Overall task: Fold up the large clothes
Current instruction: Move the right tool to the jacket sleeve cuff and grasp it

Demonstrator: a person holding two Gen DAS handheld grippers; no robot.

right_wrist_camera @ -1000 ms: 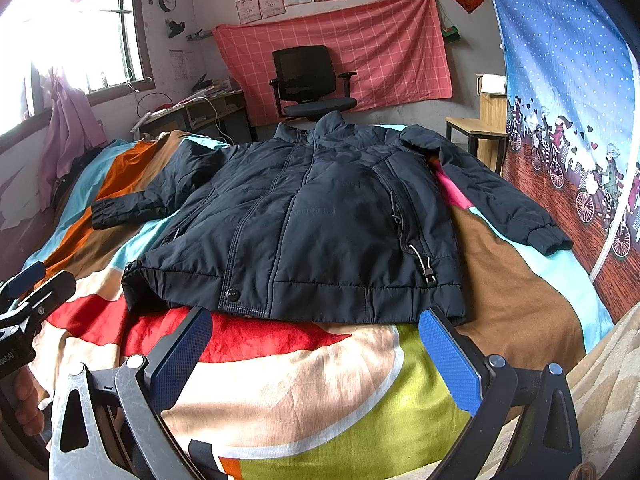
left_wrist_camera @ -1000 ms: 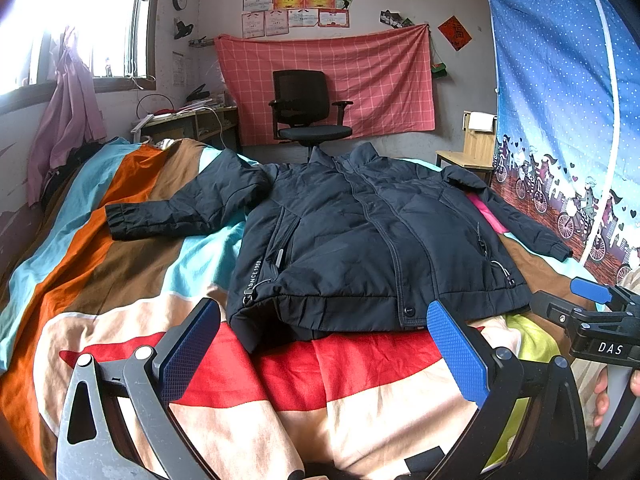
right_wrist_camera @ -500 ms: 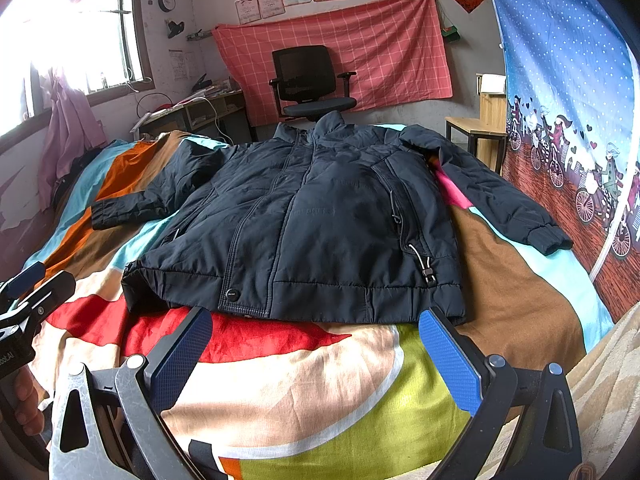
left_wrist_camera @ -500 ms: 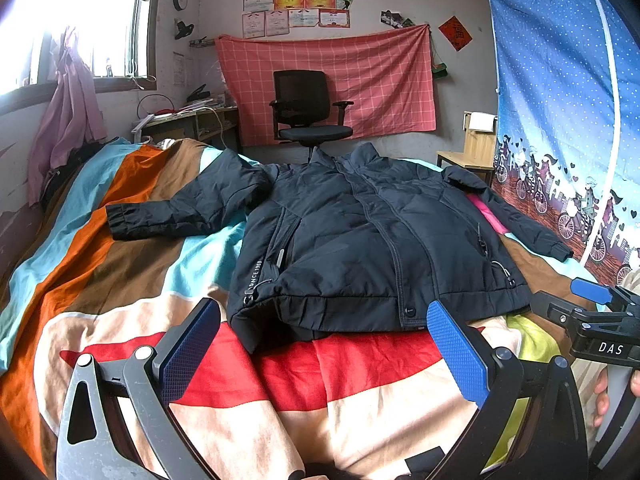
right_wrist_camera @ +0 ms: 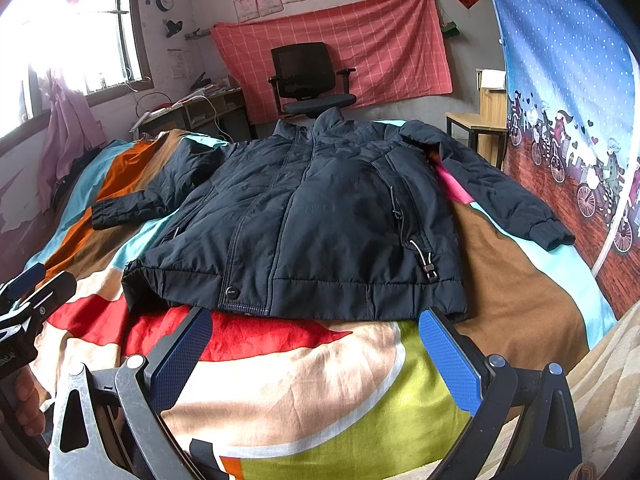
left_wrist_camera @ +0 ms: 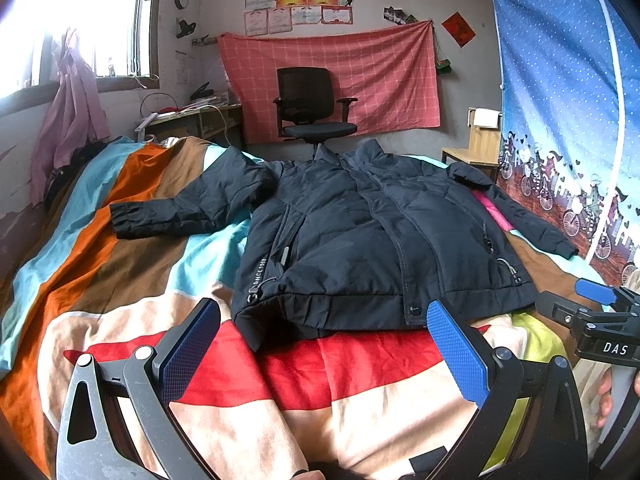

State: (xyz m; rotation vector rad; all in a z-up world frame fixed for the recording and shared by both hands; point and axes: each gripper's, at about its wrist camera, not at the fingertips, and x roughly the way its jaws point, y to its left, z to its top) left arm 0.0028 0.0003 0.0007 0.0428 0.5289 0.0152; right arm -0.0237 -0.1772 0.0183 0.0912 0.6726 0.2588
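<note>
jacket (left_wrist_camera: 360, 240) and both grippers unmoved

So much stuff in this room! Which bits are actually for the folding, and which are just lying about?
For the job:
- dark jacket, spread flat on the bed
- left gripper, fingers apart
- right gripper, fingers apart

Just there:
- striped blanket
- office chair
- pink cloth on the wall
- blue curtain
</note>
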